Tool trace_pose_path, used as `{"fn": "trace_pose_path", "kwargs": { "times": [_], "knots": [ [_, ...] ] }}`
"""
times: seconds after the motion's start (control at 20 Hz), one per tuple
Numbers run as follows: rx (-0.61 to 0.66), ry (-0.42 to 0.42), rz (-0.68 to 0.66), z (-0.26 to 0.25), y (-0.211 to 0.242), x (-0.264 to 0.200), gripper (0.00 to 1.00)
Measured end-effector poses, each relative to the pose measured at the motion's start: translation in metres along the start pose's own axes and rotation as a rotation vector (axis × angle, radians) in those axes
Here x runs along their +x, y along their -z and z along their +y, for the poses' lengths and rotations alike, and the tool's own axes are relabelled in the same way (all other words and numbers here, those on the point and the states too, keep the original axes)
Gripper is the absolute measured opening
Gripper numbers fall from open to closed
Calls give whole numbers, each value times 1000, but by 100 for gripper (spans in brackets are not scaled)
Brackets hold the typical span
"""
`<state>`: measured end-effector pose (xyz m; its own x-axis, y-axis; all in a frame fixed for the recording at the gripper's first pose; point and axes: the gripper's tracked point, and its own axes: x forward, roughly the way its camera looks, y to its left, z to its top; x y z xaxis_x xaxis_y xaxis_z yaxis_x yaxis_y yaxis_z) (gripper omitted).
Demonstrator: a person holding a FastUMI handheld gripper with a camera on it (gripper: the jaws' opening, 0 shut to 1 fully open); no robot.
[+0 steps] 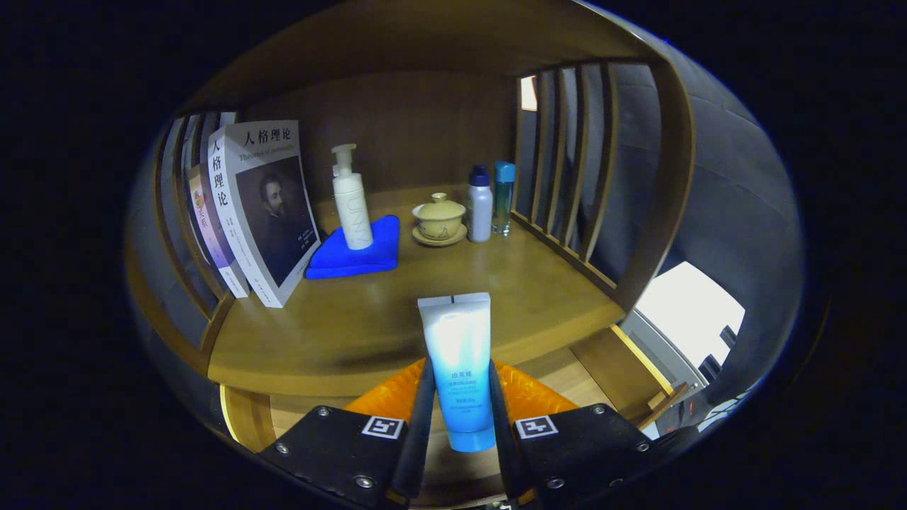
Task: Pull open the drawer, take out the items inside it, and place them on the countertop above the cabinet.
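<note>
Tube [459, 368] of light blue stuff is what's in the grip right now; both fingers [424, 418] are clamped on its lower half, one on each side, so it stands up between them with the flat crimped end on top and the darker blue cap end down low; gripper [459, 432] is sitting just in front of the wooden tabletop [368, 326], and the tube's top end overlaps the front edge of it in view; can't really tell if the tube is over the wood yet or a bit short of it.

Something orange [528, 397] and ribbed-looking sits right behind the fingers, below the tabletop edge; no idea what it is exactly; paler wood [567, 372] shows under there too.

Further back on the tabletop: a couple of books [266, 212] standing upright on the left, leaning against the slatted side; next to them a folded blue cloth [358, 255] with a white pump bottle [351, 202] standing on it; right of that a small lidded tea cup [439, 216] on its saucer; then a white bottle with a dark cap [480, 205] just beside a slim teal bottle [504, 198], both close to the slatted rail [567, 163] on the right; all of that is well beyond the fingers.
</note>
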<state>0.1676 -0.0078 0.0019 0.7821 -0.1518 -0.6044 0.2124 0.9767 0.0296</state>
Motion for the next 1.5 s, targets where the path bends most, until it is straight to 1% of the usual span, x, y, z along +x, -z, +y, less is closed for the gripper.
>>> {"fn": "trace_pose_path", "kwargs": {
  "times": [0.35,0.55,0.7,0.85,0.9,0.95,1.05,1.15,1.3,1.5],
  "knots": [
    [-68,-103,42,40,-15,37,43],
    [-151,-128,81,49,-9,56,44],
    [-109,-172,85,59,-8,65,48],
    [-103,-182,74,56,-4,71,52],
    [-97,-201,62,59,-4,71,53],
    [-84,-221,39,60,-6,69,55],
    [-47,-247,-33,59,-19,57,78],
    [-39,-264,-121,55,-34,41,92],
    [-61,-273,-252,49,-51,8,94],
    [-101,-265,-350,42,-54,-35,94]
  ]
}}
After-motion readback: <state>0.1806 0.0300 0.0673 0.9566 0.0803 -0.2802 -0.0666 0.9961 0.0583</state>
